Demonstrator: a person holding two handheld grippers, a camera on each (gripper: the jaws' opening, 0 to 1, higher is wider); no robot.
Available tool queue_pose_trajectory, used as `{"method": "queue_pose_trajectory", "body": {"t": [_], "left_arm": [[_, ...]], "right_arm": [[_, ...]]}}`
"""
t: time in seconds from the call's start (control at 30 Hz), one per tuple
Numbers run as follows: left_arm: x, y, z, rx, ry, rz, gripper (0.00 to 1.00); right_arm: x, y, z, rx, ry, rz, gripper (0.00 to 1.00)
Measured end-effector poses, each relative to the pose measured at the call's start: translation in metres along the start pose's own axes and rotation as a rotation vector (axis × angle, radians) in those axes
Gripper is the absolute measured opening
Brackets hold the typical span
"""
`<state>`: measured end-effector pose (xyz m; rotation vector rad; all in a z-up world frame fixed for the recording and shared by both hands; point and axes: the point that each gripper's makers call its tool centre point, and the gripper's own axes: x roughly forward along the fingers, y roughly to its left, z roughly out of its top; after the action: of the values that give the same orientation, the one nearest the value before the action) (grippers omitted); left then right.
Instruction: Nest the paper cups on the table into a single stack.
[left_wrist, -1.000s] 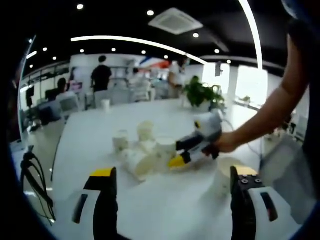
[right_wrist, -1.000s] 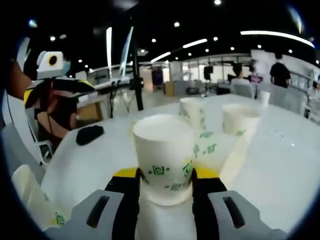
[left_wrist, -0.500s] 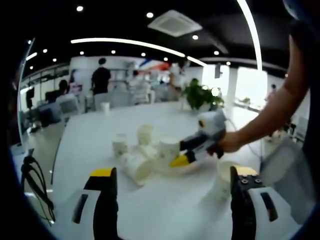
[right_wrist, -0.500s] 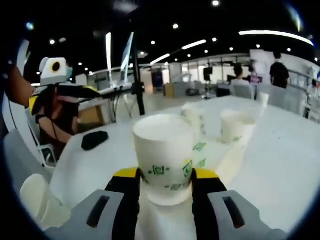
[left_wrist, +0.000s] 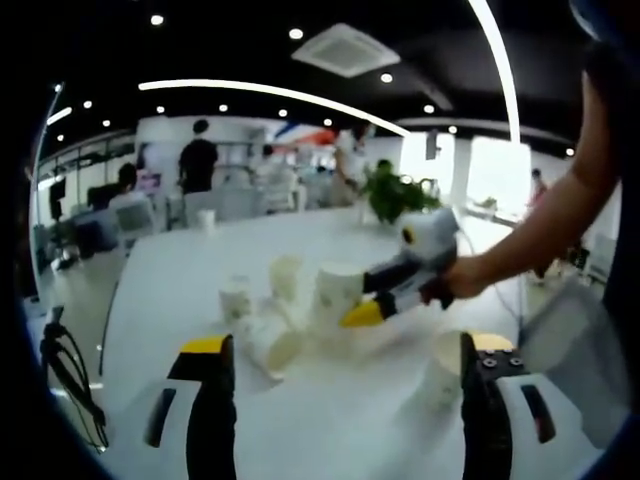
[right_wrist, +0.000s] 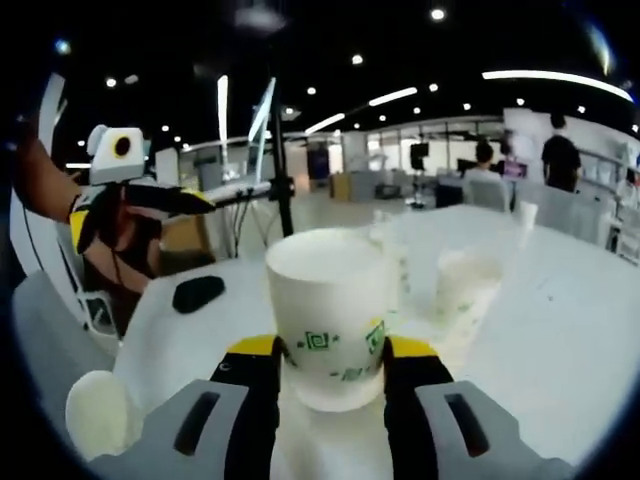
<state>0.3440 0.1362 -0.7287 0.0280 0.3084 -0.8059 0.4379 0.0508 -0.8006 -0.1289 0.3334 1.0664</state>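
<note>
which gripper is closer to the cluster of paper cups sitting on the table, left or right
Right. The right gripper, shut on a paper cup, hangs just above the cluster of cups. The left gripper sits back from them, jaws wide open, with bare table between.

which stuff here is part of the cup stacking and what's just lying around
Job: held paper cup in the right claw; loose cups on the white table; cup lying on its side; left claw.
Lying about: black object; potted plant; black cables.
</note>
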Motion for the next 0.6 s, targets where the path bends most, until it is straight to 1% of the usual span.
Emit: {"method": "queue_pose_trajectory", "body": {"t": [0.17,0.33,0.6], "left_arm": [[-0.001,-0.002,0.001,-0.001,-0.004,0.001,0.93],[-0.003,-0.002,0.002,0.0,-0.007,0.002,0.93],[-0.004,-0.001,0.008,0.001,-0.017,0.007,0.93]], "right_arm": [[-0.001,0.001,0.005,-0.002,-0.006,0.0,0.38],[-0.001,0.003,0.004,-0.009,0.001,0.003,0.37],[-0.004,0.001,0.015,-0.022,-0.009,0.003,0.38]]}}
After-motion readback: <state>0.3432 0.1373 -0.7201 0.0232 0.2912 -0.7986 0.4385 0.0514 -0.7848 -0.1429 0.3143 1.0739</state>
